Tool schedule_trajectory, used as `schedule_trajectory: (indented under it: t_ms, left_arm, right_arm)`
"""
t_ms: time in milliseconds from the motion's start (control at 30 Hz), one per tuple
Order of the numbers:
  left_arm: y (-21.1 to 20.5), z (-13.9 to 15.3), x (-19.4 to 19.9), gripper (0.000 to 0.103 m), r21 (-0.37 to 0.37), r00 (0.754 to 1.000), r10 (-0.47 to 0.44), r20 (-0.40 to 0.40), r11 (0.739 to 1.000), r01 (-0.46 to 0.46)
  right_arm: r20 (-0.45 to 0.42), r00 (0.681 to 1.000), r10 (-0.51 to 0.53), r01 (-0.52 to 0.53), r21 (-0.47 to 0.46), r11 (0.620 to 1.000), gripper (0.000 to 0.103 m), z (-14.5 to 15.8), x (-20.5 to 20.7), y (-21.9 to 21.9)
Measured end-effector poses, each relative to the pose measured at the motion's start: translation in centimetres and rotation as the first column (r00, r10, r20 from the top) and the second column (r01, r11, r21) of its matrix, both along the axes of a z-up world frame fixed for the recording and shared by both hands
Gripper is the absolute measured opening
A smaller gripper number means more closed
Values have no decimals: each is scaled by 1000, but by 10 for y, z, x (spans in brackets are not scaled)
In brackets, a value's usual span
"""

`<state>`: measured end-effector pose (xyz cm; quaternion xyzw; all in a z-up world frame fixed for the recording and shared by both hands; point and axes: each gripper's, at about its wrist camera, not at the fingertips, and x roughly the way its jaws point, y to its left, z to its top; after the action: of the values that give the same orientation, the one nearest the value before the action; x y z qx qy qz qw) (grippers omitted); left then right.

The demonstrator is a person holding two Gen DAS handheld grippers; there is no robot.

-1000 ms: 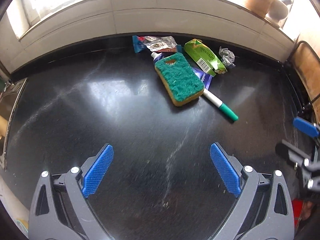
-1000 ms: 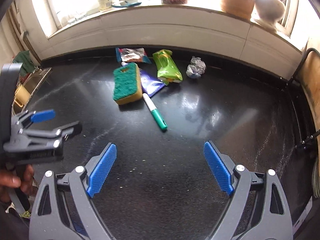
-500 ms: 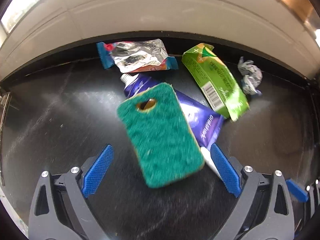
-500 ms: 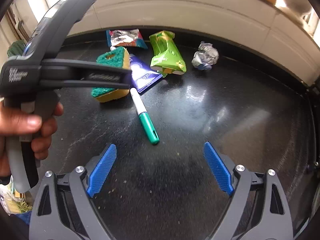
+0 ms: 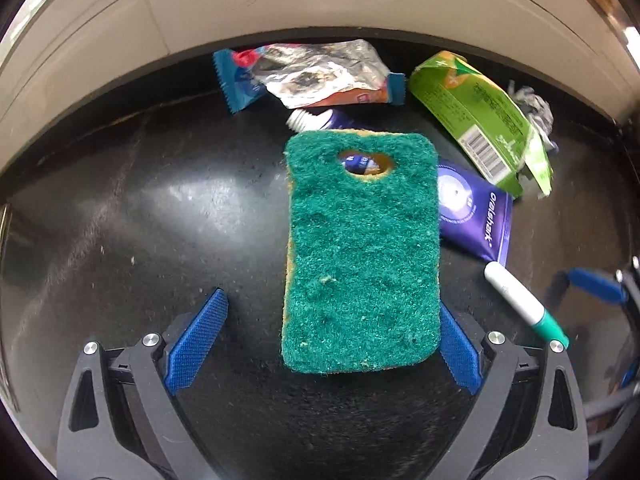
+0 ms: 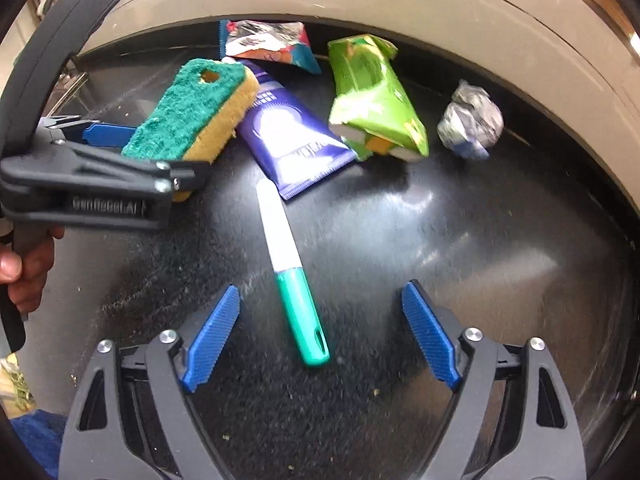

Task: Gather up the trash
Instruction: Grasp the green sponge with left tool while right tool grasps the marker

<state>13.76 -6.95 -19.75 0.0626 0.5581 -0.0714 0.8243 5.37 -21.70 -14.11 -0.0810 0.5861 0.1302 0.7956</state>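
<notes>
In the left wrist view, the left gripper (image 5: 328,344) is standing wide open over the black counter (image 5: 120,220), and the sponge (image 5: 360,252) is lying between its two blue pads (image 5: 198,340). The pad at 4 o'clock is at the sponge's edge, maybe touching it; the pad at 8 o'clock is apart from it. The sponge is showing its green side with a hole near the far end. Under its far end the purple tube (image 5: 472,212) is lying, with its white neck coming out at 12 o'clock. At 12 o'clock, near the wall, the foil wrapper (image 5: 316,76) is lying. At 1 o'clock the green pack (image 5: 484,124) is lying, and just behind it the foil ball (image 5: 536,108). At 4 o'clock the marker (image 5: 524,304) is lying on the counter, its white end near the tube

In the right wrist view, the right gripper (image 6: 320,336) is also wide open and holding nothing. The marker (image 6: 290,264) is lying between its pads, touching neither, with the green cap toward the camera. At 10 o'clock the left gripper (image 6: 132,152) is reaching around the sponge (image 6: 192,112), which is resting partly on the tube (image 6: 292,136). A hand (image 6: 24,264) is holding it at 9 o'clock. The wrapper (image 6: 268,40) is at 12 o'clock, the pack (image 6: 372,96) at 1 o'clock, the ball (image 6: 472,120) at 2 o'clock, apart from the pack
</notes>
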Motion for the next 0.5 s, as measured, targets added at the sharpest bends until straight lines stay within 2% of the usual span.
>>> schedule_trajectory:
  t_ms: [67,100,133,167,200,333,500]
  left_arm:
    - [-3,1,-1,85,-2,999,-37,24,999,37]
    - [-6,2,-2,81,-2,998,-54,35,999,54]
    - [-8,4,-6,71,-1,996,-72,49,997,73]
    - [-10,5,-8,61,-1,995,-84,60,996,84]
    - [-12,6,-9,61,8,994,-93,62,996,93]
    - [-16,9,-15,57,9,994,-90,67,996,90]
    - [-9,30,-34,57,9,994,-78,78,997,77]
  right_arm:
    - [9,1000,14,-14,4,1000,64,2,3,4]
    - [13,1000,24,-24,8,1000,51,3,4,6]
    - [17,999,34,-35,12,999,35,4,6,9]
    - [16,999,41,-41,18,999,26,4,7,11]
    - [8,999,45,-46,26,999,18,5,8,13]
    - [-23,999,29,-28,46,999,15,10,8,16]
    - [1,1000,3,-3,76,997,15,35,-6,10]
